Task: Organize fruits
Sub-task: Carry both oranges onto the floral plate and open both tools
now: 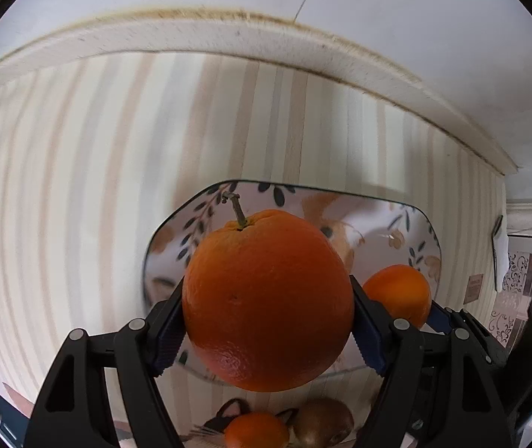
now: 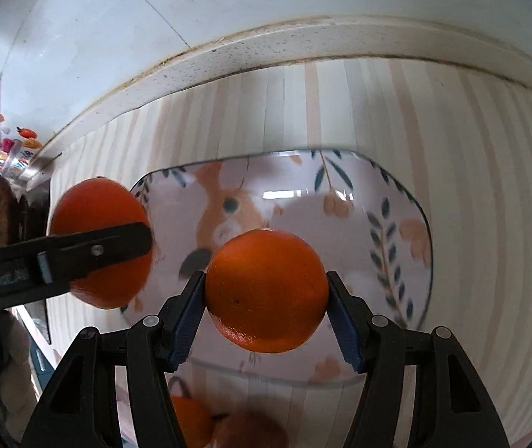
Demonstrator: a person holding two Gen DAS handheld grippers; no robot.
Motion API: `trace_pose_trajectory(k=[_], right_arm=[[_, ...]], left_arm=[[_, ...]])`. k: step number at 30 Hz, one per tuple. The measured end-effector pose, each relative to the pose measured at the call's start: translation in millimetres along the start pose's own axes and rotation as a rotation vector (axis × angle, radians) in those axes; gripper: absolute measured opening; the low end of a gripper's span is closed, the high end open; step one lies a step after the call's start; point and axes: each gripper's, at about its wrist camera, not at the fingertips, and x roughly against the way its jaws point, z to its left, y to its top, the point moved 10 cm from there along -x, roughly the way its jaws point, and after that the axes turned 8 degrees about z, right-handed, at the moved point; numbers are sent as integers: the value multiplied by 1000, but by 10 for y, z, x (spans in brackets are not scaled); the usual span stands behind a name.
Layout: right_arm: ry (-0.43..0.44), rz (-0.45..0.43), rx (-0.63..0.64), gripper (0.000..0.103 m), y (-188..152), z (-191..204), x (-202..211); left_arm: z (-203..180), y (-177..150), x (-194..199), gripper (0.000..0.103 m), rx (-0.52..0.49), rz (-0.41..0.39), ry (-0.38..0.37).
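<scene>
My left gripper (image 1: 268, 298) is shut on a large orange with a short stem (image 1: 268, 298), held above a white plate with a fox and leaf pattern (image 1: 378, 209). My right gripper (image 2: 266, 291) is shut on a smaller orange (image 2: 266, 291) above the same plate (image 2: 340, 201). That smaller orange also shows in the left wrist view (image 1: 398, 293), to the right. The left gripper's finger (image 2: 90, 250) and its orange (image 2: 98, 205) show at the left of the right wrist view.
The plate lies on a cream striped tablecloth (image 1: 79, 186) bounded by a white ledge (image 1: 191, 37). Below the plate lie a small orange (image 1: 256, 431) and a brown kiwi (image 1: 324, 425). Clutter sits at the far left (image 2: 15, 149).
</scene>
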Motion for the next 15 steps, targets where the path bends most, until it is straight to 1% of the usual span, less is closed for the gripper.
trace_pose_trajectory(k=[4, 9, 12, 15], right_arm=[[-8, 18, 27, 65, 153, 24, -99], [-14, 57, 46, 65, 287, -9, -223], [-8, 62, 46, 66, 308, -38, -245], [8, 61, 33, 67, 298, -24, -216]], left_arm=[[-52, 63, -128, 75, -1, 46, -14], [-61, 120, -213, 75, -14, 80, 15], [-32, 133, -261, 75, -7, 93, 29], [-28, 155, -293, 76, 21, 106, 18]])
